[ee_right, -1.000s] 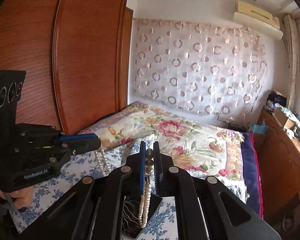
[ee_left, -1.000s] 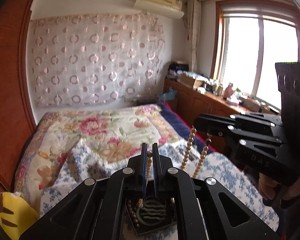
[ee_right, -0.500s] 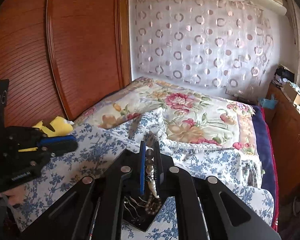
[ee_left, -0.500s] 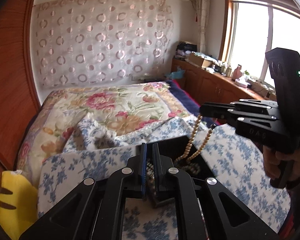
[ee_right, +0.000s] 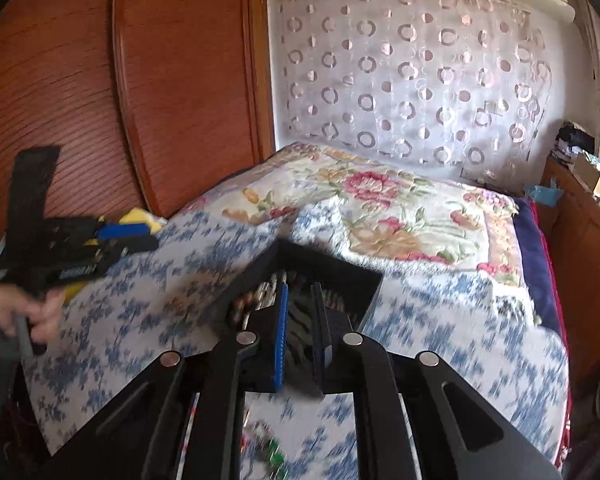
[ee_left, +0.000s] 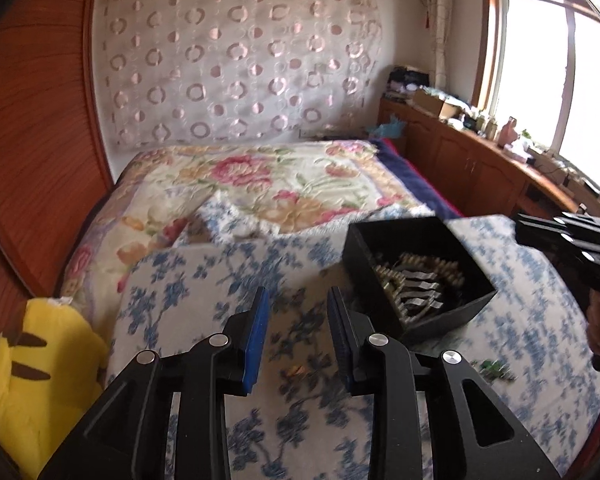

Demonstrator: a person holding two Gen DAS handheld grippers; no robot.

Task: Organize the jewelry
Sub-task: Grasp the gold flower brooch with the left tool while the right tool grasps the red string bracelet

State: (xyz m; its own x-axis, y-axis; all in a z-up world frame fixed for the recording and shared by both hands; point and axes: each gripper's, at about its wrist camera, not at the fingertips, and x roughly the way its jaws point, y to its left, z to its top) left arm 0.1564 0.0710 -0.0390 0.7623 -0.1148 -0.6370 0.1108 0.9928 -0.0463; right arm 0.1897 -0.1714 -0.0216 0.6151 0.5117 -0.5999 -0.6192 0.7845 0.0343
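A black open box point(ee_left: 472, 308) sits on the blue-flowered sheet, with a beaded necklace point(ee_left: 416, 276) piled inside it. My left gripper point(ee_left: 298, 300) is open and empty, to the left of the box above the sheet. My right gripper point(ee_right: 300, 292) is open and empty, just over the box point(ee_right: 356, 276), where beads point(ee_right: 260, 294) show. The left gripper also shows at the left in the right wrist view point(ee_right: 120, 240). A small green piece of jewelry point(ee_left: 494, 368) lies on the sheet in front of the box, and also shows in the right wrist view point(ee_right: 274, 446).
A yellow plush toy point(ee_left: 36, 376) lies at the bed's left edge by the wooden wardrobe point(ee_right: 100, 100). A floral quilt point(ee_left: 260, 188) covers the far bed. A wooden cabinet point(ee_left: 480, 160) runs along the right under the window. A small orange item point(ee_left: 298, 370) lies on the sheet.
Both grippers opened and let the bead necklace drop into the black box. Both lowered toward the bed, and the left gripper moved left, away from the box.
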